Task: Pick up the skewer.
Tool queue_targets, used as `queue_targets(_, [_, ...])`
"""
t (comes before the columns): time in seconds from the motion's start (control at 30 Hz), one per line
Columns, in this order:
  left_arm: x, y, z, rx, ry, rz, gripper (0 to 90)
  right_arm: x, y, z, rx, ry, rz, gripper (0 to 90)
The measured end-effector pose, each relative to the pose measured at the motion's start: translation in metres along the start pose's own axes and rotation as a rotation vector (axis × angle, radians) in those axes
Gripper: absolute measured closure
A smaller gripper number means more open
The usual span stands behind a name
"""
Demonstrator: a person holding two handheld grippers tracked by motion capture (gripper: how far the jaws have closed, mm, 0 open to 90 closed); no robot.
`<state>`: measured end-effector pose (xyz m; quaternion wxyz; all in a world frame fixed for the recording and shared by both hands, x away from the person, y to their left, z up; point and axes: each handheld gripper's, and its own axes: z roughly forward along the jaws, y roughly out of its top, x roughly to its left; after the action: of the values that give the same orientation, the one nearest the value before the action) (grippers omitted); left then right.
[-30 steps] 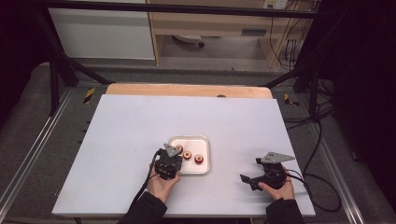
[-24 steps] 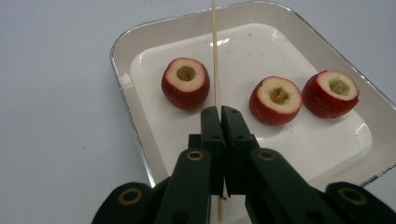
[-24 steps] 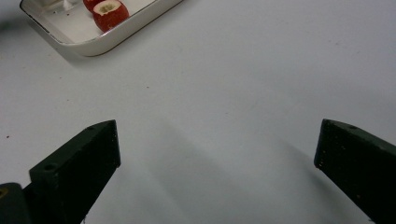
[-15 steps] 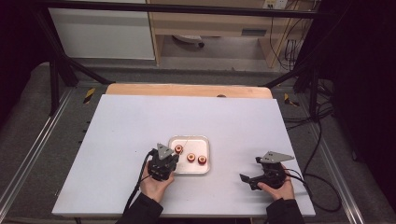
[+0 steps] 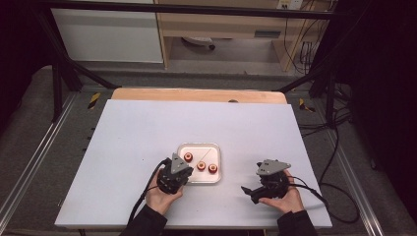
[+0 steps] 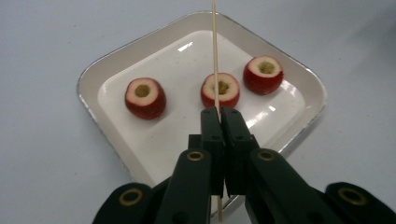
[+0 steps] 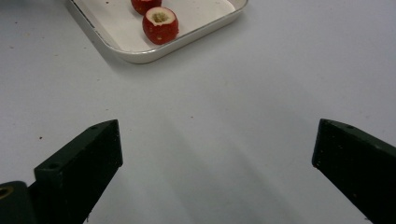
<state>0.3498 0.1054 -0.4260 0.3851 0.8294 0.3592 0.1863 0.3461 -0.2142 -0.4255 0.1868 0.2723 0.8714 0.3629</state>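
Three fruits [image 6: 220, 89] sit just ahead of my left gripper [image 6: 219, 114], which has drawn back clamping the skewer [image 6: 215, 51]; my right gripper [image 7: 217, 149] gapes empty, so spearing comes next.

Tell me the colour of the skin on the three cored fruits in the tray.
Red, with pale flesh at the cut tops of the fruits; clearest in the left gripper view.

You work at a lab-style recording bench, not a kitchen: a white table [image 5: 147, 147] stands inside a black metal frame [image 5: 59, 73], with aluminium rails [image 5: 34, 162] along its sides. Behind the table, cables [image 5: 300, 49] hang near a wooden shelf unit [image 5: 221, 24], and dark curtains close off both flanks.
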Motion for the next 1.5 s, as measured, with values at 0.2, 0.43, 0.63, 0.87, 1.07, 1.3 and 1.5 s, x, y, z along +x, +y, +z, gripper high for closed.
queue_targets(0.2, [-0.014, 0.011, 0.001, 0.014, -0.041, 0.105, 88.7, 0.012, 0.016, 0.000, 0.021, -0.015, -0.126, 6.0])
queue_targets(0.43, [-0.027, 0.022, 0.005, 0.044, -0.095, 0.203, 88.8, 0.021, 0.032, 0.001, 0.037, -0.012, -0.273, 14.1])
queue_targets(0.63, [-0.037, 0.031, 0.008, 0.080, -0.132, 0.283, 88.7, 0.024, 0.041, 0.005, 0.058, 0.001, -0.370, 21.0])
queue_targets(0.87, [-0.048, 0.039, 0.010, 0.103, -0.172, 0.362, 88.8, 0.028, 0.045, 0.010, 0.090, 0.016, -0.515, 29.8])
queue_targets(1.07, [-0.055, 0.039, 0.012, 0.116, -0.195, 0.402, 88.8, 0.028, 0.047, 0.014, 0.115, 0.039, -0.613, 43.8])
queue_targets(1.3, [-0.061, 0.042, 0.012, 0.125, -0.215, 0.433, 88.8, 0.028, 0.048, 0.017, 0.153, 0.059, -0.748, 58.5])
queue_targets(1.5, [-0.065, 0.042, 0.013, 0.131, -0.232, 0.445, 88.8, 0.029, 0.046, 0.018, 0.180, 0.073, -0.839, 69.1])
